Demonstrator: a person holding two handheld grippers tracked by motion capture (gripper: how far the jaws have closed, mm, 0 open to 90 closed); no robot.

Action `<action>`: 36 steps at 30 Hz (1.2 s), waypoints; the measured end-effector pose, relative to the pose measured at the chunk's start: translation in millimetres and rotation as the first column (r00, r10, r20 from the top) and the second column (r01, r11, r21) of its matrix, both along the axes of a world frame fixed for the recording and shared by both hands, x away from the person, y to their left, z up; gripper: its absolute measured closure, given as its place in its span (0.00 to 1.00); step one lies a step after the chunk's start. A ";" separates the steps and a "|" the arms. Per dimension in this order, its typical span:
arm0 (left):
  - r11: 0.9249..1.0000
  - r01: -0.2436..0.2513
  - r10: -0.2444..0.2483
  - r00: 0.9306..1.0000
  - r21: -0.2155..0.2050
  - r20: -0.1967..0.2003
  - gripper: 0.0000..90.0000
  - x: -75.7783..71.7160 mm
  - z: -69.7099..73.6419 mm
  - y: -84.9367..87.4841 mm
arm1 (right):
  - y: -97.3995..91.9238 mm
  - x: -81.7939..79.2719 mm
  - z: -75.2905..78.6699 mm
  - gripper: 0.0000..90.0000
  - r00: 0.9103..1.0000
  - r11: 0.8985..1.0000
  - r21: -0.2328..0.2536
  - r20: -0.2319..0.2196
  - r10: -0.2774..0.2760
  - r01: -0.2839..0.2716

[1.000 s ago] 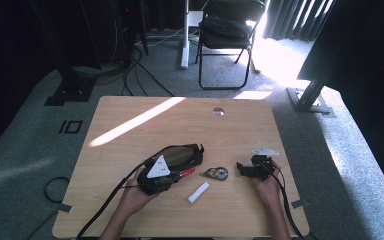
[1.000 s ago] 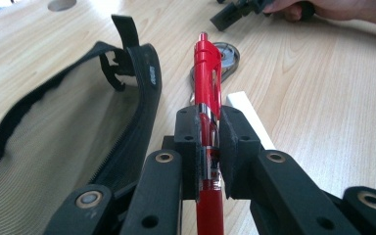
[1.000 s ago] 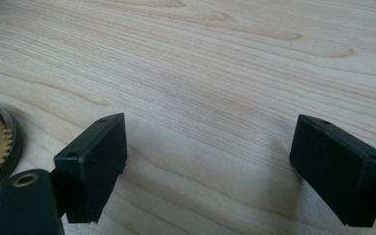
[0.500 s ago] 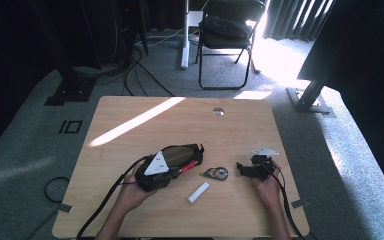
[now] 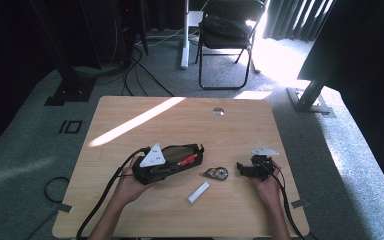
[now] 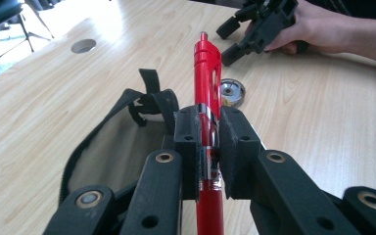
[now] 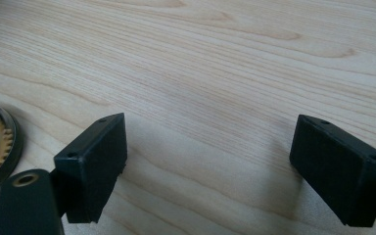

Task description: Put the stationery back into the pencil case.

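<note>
Left claw (image 6: 209, 147) clamps a red pen (image 6: 207, 63) over the open black pouch (image 6: 112, 142); right claw (image 7: 210, 166) rests wide open on the table (image 7: 225, 58). Best to keep the pen level and lift it clear of the pouch rim.

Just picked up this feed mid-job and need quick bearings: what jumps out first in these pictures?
The red pen stands out, clamped between the pads of the left gripper above the open dark pencil case at the table's near left. To its right on the wooden table lie a round tape dispenser and a small white tube. The right gripper rests open at the near right, with nothing between its pads.
</note>
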State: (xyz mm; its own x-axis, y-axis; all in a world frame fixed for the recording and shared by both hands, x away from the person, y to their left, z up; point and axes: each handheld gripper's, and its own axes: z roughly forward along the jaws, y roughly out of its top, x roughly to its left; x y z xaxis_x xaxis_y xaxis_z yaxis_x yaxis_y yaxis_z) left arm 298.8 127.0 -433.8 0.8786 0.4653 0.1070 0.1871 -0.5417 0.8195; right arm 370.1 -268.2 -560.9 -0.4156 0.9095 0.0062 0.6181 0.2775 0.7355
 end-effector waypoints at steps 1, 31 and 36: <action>1.000 -0.001 0.001 1.000 -0.002 -0.002 0.88 1.0 0.4 0.2 | 0.0 0.0 0.0 0.15 1.000 1.000 0.000 0.000 0.000 0.000; 1.000 -0.023 0.023 1.000 -0.015 0.007 0.88 28.6 -0.6 2.4 | 0.0 0.0 0.0 0.15 1.000 1.000 0.000 0.000 0.000 0.000; 1.000 -0.026 0.026 1.000 -0.008 0.004 0.88 32.7 -3.3 1.6 | 0.0 0.0 0.0 0.15 1.000 1.000 0.000 0.000 0.000 0.000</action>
State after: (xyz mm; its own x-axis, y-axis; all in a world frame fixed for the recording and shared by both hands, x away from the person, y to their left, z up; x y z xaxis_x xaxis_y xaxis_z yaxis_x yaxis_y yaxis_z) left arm 331.5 128.5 -437.1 0.8658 0.4889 0.1067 0.1979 -0.5304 0.8243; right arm 370.1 -268.2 -560.9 -0.4155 0.9096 0.0060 0.6182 0.2775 0.7354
